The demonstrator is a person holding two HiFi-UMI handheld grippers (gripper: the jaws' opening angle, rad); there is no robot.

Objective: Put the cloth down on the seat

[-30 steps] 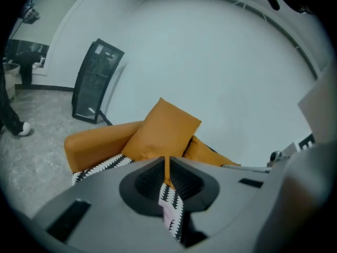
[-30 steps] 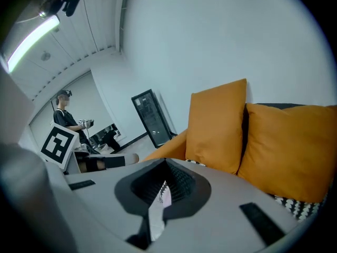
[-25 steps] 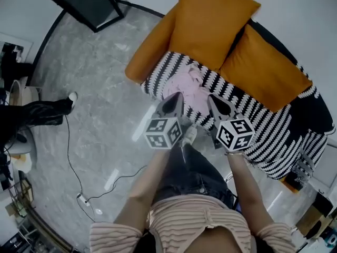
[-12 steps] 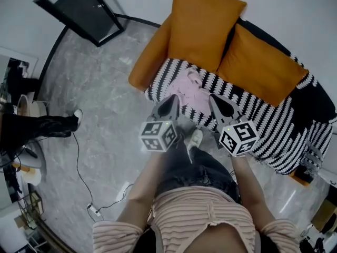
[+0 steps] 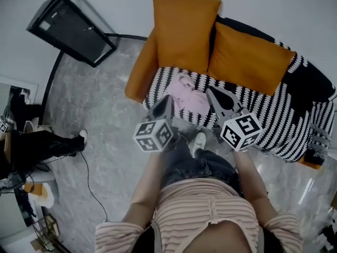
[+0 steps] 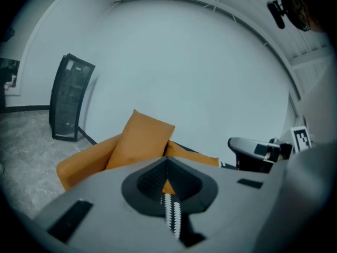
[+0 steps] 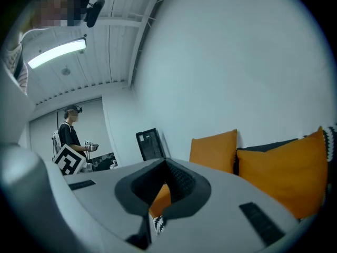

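A pink cloth [image 5: 188, 93] lies crumpled on the black-and-white striped seat [image 5: 263, 115] of a sofa, near its left end. My left gripper [image 5: 164, 100] hangs just left of the cloth in the head view, its jaws shut with nothing between them. My right gripper [image 5: 213, 91] is held to the right of the cloth, also shut and empty. In the left gripper view the left gripper [image 6: 167, 160] points over the seat toward an orange cushion [image 6: 139, 141]. The right gripper [image 7: 165, 166] faces the cushions and the wall in its own view.
Two orange cushions [image 5: 184, 30] [image 5: 250, 57] lean on the sofa back, with an orange armrest [image 5: 140, 70] at the left end. A black panel [image 5: 71, 28] stands by the wall. Another person [image 5: 39, 146] stands at far left; a cable [image 5: 93, 191] lies on the marble floor.
Both grippers have drawn back a little from the sofa toward my body. The pink cloth stays where it lay on the seat.
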